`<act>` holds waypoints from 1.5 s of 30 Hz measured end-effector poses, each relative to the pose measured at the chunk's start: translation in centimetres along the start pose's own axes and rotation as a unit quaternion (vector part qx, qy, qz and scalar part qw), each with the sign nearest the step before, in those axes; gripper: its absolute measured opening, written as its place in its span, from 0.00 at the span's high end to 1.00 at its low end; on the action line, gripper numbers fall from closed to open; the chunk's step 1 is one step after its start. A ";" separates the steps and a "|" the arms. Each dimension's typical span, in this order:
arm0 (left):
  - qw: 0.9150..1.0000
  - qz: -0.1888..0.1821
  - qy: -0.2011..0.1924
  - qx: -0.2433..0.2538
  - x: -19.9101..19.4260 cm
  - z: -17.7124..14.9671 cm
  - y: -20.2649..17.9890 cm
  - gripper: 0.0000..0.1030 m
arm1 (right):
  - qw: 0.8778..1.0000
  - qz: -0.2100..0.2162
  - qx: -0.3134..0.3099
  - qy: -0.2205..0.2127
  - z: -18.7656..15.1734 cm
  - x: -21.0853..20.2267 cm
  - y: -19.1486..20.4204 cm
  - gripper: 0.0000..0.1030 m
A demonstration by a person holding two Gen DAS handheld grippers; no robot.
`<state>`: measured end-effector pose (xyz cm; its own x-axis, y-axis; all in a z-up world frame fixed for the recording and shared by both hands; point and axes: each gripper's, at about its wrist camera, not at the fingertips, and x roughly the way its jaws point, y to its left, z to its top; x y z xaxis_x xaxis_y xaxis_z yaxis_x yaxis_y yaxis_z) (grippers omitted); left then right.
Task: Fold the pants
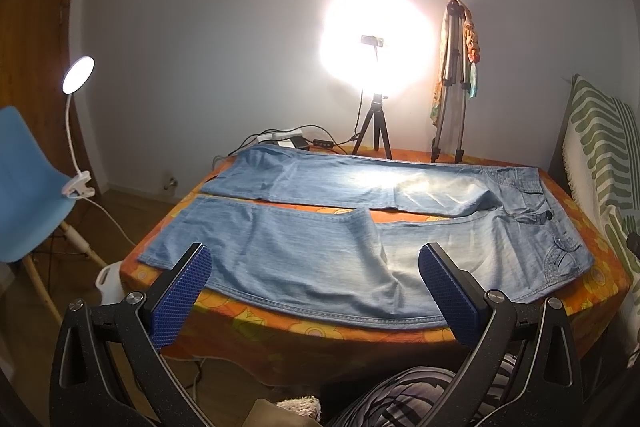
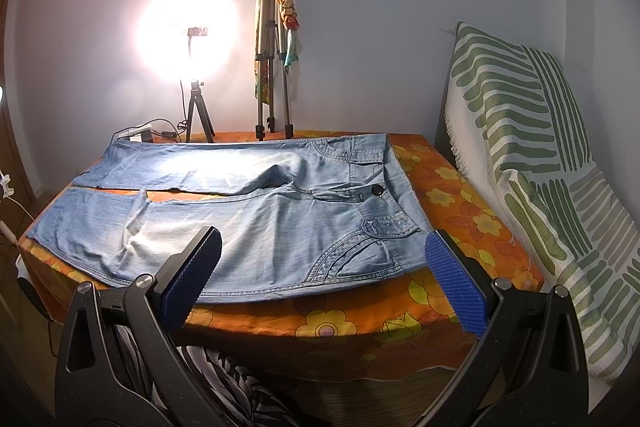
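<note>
Blue ribbed pads [image 1: 182, 297] are seen on the black fingers of the left gripper [image 1: 316, 255], which are spread wide with nothing held between them. The right gripper [image 2: 324, 241] is likewise held with its blue-padded fingers [image 2: 192, 279] well apart and empty. Both grippers are poised just off the near edge of the table [image 2: 344, 323], apart from the cloth.

Beyond the fingers, a pair of light blue denim pants [image 1: 320, 251] is laid flat and unfolded across an orange flowered tablecloth [image 1: 304, 331]. The waistband, with its dark button [image 2: 376, 190], is turned toward the right edge of the table, and the two legs are stretched toward the left edge, a narrow strip of cloth showing between them. The near leg's seam is laid along the near edge.

At the far edge, a small black tripod [image 1: 374, 131] is stood with a glaring ring light [image 1: 376, 43]; just beside it a folded silver tripod [image 2: 272, 59] is leaned at the wall. A power strip, as far as the glare allows, is placed at the far left corner. A green-striped cover [image 2: 532, 131] is draped past the right edge, and a blue chair [image 1: 28, 187] with a clip lamp [image 1: 78, 75] is stood left.
</note>
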<state>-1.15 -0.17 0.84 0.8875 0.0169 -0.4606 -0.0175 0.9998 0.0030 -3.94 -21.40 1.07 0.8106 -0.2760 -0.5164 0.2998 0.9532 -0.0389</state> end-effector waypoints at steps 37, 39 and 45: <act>0.998 0.030 0.041 -0.030 -1.8 -0.1 8.3 0.07 | 0.994 0.107 -0.022 0.011 3.6 -2.1 0.1 0.00; 0.998 0.021 0.048 -0.039 -1.5 0.2 9.4 0.18 | 0.992 0.127 -0.023 0.013 4.3 -2.1 0.3 0.00; 0.994 0.004 0.068 -0.084 0.4 1.8 12.5 0.27 | 0.986 0.160 -0.038 0.006 6.2 -1.8 0.9 0.00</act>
<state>-0.14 12.37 2.27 0.8173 0.0124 -0.5761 -0.1107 0.9845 -0.1357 -1.97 -20.77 7.22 0.8512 0.0416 -0.5232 -0.0090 0.9979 0.0647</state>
